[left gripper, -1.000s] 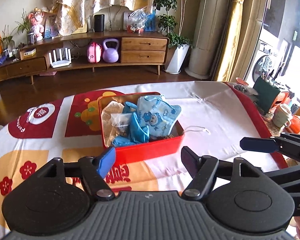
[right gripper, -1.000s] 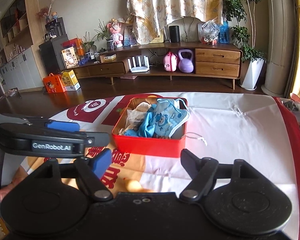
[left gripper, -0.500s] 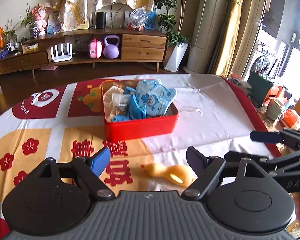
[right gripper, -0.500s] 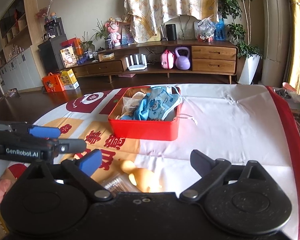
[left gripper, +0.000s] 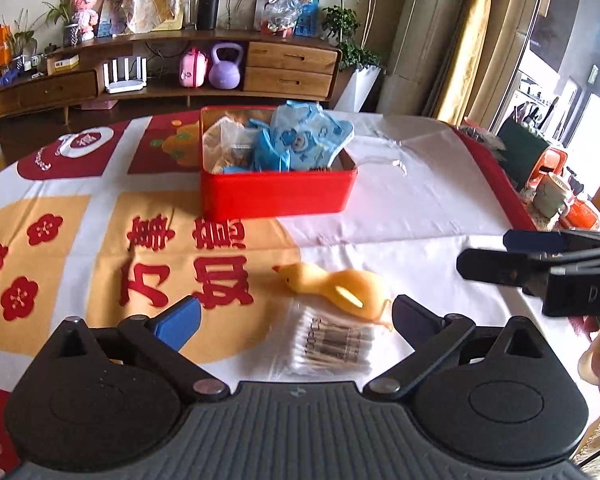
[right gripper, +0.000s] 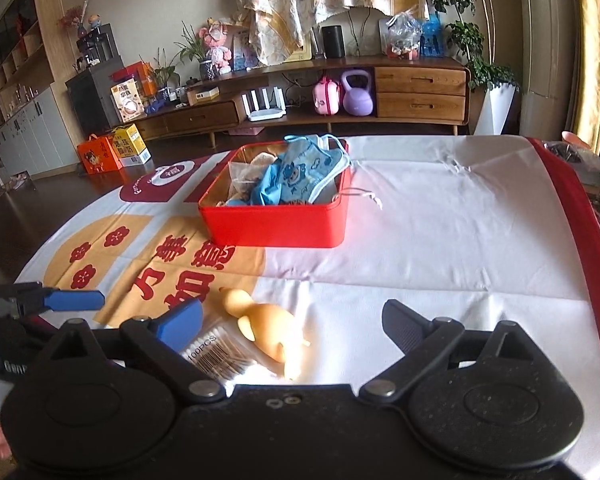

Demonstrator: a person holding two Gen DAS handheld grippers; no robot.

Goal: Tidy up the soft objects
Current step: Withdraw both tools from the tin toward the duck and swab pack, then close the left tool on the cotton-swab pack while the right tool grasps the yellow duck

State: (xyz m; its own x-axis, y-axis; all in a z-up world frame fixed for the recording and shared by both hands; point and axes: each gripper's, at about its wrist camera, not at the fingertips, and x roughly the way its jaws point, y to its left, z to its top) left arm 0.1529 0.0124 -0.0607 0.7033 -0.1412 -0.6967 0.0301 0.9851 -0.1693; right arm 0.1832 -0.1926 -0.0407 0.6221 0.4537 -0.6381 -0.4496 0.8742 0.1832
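While both tools hang spread w/ nothing pinched, the pick is still open to choose. Left tool (left gripper: pixel 296 316) has just been opening, jaws now wide, straddling the clear packet of swabs (left gripper: pixel 336 346) closest in; no contact seen. Right tool (right gripper: pixel 292 322) likewise just opened, empty, w/ the yellow rubber duck (right gripper: pixel 268 334) low between its jaws, a bit left of centre.

Duck (left gripper: pixel 336 288) lies on its side on the counter (left gripper: pixel 420 208), just beyond the packet, edges touching or overlapping, can't tell which. Judgement: take one item per tool. Come down straight and pinch the duck across its fat body, not the neck; it'll squash, so close gently. Packet is flat and slippery; grab an edge.

Farther off, the red tin (left gripper: pixel 276 196) already holds blue cloth bibs (left gripper: pixel 304 144) etc. A drawstring (left gripper: pixel 384 162) trails over its right rim; drop in from above so nothing snags.
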